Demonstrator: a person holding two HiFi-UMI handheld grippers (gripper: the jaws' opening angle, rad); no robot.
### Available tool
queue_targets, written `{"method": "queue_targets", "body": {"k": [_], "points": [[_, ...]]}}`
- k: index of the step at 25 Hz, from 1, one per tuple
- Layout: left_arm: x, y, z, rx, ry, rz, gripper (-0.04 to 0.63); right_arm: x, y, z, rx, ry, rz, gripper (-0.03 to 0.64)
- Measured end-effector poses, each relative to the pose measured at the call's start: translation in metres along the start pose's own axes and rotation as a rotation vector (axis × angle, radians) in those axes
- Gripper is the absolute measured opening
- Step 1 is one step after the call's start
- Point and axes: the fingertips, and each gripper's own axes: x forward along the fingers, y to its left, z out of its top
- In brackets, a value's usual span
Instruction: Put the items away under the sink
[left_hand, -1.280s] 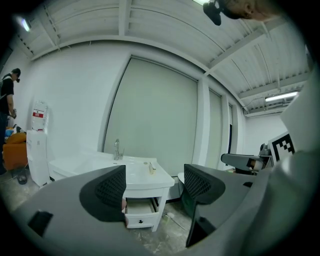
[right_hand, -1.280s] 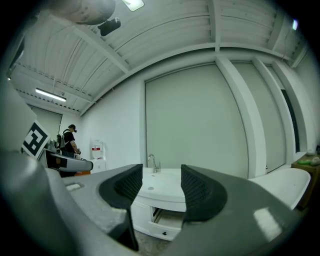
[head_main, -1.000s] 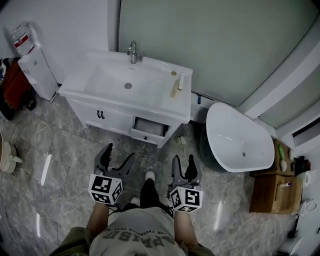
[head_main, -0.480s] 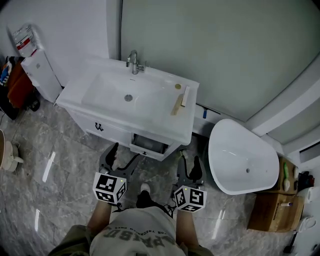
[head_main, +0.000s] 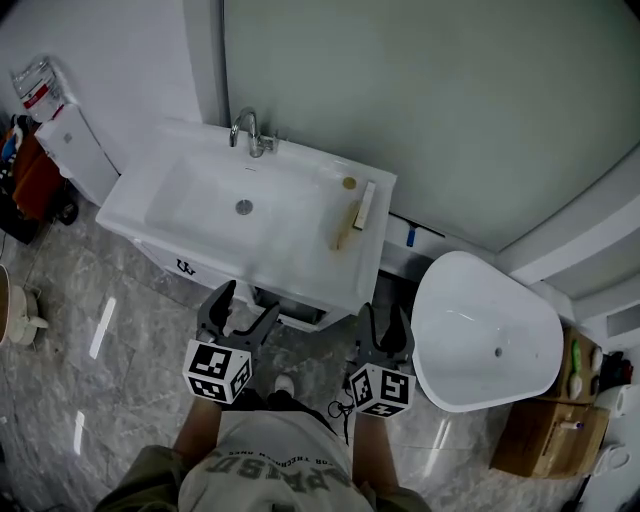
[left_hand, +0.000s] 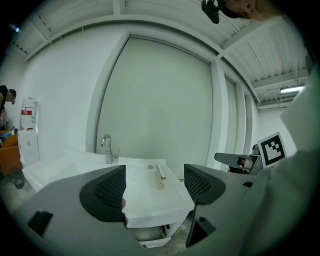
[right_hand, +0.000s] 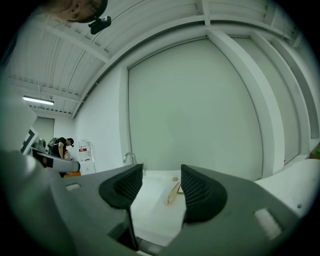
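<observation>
Grey marble floor (head_main: 90, 300) surrounds the person's feet. The left gripper (head_main: 247, 303) and right gripper (head_main: 385, 318) are nearer the vanity than a second ago, and its open drawer (head_main: 300, 318) is now mostly tucked under the counter edge. Both pairs of jaws are spread, with nothing between them. On the right of the sink (head_main: 190, 215) counter lie a tan stick (head_main: 345, 226), a white bar (head_main: 366, 205) just beside it, and a small round gold piece (head_main: 348, 183) farther back.

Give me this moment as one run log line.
left gripper: open, empty | right gripper: open, empty | sink ledge: wooden stick, white bar, round piece | drawer: ajar
</observation>
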Motion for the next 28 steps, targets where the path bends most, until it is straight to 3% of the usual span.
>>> {"method": "queue_targets", "body": {"k": [4, 10, 15, 28], "points": [[0.016, 0.012, -0.006, -0.036, 0.026, 0.012, 0.348, 0.013, -0.007, -0.010, 0.014, 0.027, -0.002, 0.230], [0.048, 0.038, -0.010, -0.028, 0.064, -0.001, 0.348, 0.038, -0.016, -0.029, 0.024, 0.072, -0.053, 0.230], [0.094, 0.058, 0.002, -0.011, 0.068, -0.064, 0.348, 0.078, -0.020, -0.040, 0.032, 0.120, -0.102, 0.230], [0.197, 0.119, 0.021, -0.010, 0.151, -0.202, 0.348, 0.223, -0.027, -0.098, 0.007, 0.389, -0.151, 0.230]]}}
